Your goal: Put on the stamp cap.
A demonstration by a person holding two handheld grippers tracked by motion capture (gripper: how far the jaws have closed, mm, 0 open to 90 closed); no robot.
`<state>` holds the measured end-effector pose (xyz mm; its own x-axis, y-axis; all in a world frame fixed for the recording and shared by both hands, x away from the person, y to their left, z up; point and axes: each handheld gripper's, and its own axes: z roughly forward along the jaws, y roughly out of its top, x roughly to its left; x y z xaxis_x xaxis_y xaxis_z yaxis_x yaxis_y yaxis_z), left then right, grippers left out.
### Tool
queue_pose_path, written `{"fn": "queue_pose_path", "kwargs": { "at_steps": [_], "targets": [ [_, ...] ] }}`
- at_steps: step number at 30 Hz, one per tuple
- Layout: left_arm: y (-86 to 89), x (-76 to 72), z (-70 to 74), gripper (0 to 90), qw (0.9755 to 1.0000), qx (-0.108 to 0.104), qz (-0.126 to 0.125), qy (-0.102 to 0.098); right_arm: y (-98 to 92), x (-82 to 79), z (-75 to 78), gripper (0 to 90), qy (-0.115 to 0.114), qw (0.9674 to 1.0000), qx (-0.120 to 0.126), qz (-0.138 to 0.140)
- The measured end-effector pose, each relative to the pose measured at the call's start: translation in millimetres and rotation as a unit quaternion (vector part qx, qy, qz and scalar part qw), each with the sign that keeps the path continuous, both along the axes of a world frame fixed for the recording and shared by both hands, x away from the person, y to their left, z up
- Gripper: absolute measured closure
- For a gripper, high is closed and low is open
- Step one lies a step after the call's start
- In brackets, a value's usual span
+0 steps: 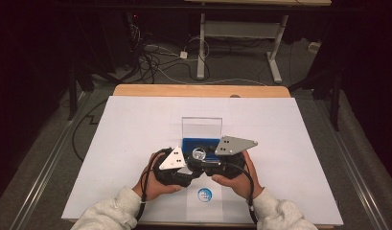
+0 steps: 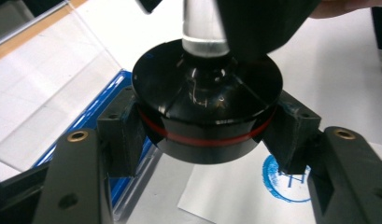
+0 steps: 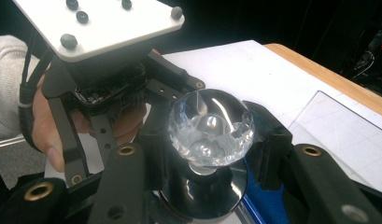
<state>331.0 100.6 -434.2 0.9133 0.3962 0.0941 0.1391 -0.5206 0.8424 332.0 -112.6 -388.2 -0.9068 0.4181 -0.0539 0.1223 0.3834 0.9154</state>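
1. My left gripper (image 2: 205, 154) is clamped on the black disc base (image 2: 207, 109), which has a red band.
2. My right gripper (image 3: 212, 135) is closed on the faceted crystal ball (image 3: 211, 127) directly above; the stem axis runs vertically.
3. The blue case (image 1: 191, 142) lies beneath them.
4. The blue round logo (image 1: 204, 194) on the table is unreadable.
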Motion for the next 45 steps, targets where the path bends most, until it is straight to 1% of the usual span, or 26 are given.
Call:
{"fn": "queue_pose_path", "kwargs": {
  "at_steps": [2,6,7,12,14,16,19,21,23,26,28,33,35,37,38,39,41,43,45],
  "targets": [
    [1.0,1.2,-0.6,32.8,1.0,-0.006,0.006,0.003,-1.1,-0.1,1.2,56.0,-0.001,1.0,0.0,-0.005],
    [1.0,1.8,-1.1,26.2,0.9999,-0.008,0.013,0.005,-2.8,0.1,2.9,56.0,0.0,0.9999,0.002,-0.012],
    [0.9,2.0,-1.3,24.7,0.9999,-0.007,0.015,0.006,-2.9,0.0,3.0,56.0,0.001,1.0,0.003,-0.009],
    [0.4,2.9,-2.5,20.7,0.9997,-0.005,0.023,0.008,-2.2,-0.5,2.8,56.0,0.001,1.0,0.001,-0.01],
    [0.7,3.8,-3.2,17.4,0.9994,-0.011,0.029,0.014,-2.4,-0.5,3.3,56.0,-0.001,1.0,0.0,-0.01],
    [1.5,6.0,-4.1,15.6,0.9991,-0.011,0.034,0.022,-3.0,-0.9,4.0,56.0,-0.001,0.9999,0.003,-0.011],
    [2.7,6.3,-4.1,14.6,0.9989,-0.015,0.039,0.023,-4.2,-0.9,4.7,56.0,-0.003,0.9999,0.004,-0.012],
    [3.2,6.0,-3.5,14.6,0.9989,-0.01,0.043,0.016,-5.3,-0.6,5.2,56.0,-0.003,0.9999,0.005,-0.012],
    [4.8,6.6,-3.4,14.7,0.9988,-0.012,0.044,0.018,-7.1,0.2,6.0,56.0,-0.002,0.9999,0.01,-0.014],
    [6.6,7.4,-3.7,14.8,0.9987,-0.009,0.046,0.018,-9.8,0.2,7.5,56.0,-0.002,0.9998,0.014,-0.016],
    [7.7,7.7,-3.8,14.8,0.9986,-0.009,0.048,0.017,-10.5,0.4,8.1,56.0,-0.004,0.9998,0.011,-0.017],
    [11.9,7.0,-3.7,14.8,0.9987,0.002,0.05,0.012,-12.9,0.8,9.0,56.0,-0.006,0.9997,0.01,-0.02],
    [14.8,6.7,-3.8,14.8,0.9987,0.003,0.051,0.01,-14.6,1.3,9.7,56.0,-0.005,0.9997,0.01,-0.021],
    [17.2,5.7,-3.7,14.9,0.9985,0.011,0.054,0.003,-16.6,1.6,10.6,56.0,-0.006,0.9997,0.009,-0.023],
    [19.0,5.0,-3.6,14.9,0.9986,0.015,0.051,0.001,-17.6,1.6,11.1,56.0,-0.005,0.9997,0.009,-0.024],
    [20.9,4.3,-3.4,14.9,0.9987,0.016,0.049,0.001,-18.4,1.8,11.6,56.0,-0.006,0.9996,0.007,-0.025],
    [25.0,2.6,-2.8,14.9,0.9983,0.021,0.053,-0.008,-20.2,1.9,12.8,56.0,-0.01,0.9996,0.004,-0.028],
    [30.7,1.2,-1.7,14.9,0.9981,0.022,0.056,-0.013,-22.1,2.3,14.0,56.0,-0.011,0.9995,0.002,-0.031],
    [36.6,0.4,-0.1,15.0,0.9979,0.019,0.061,-0.014,-24.5,2.6,15.5,56.0,-0.014,0.9993,0.0,-0.036]
  ]
}}
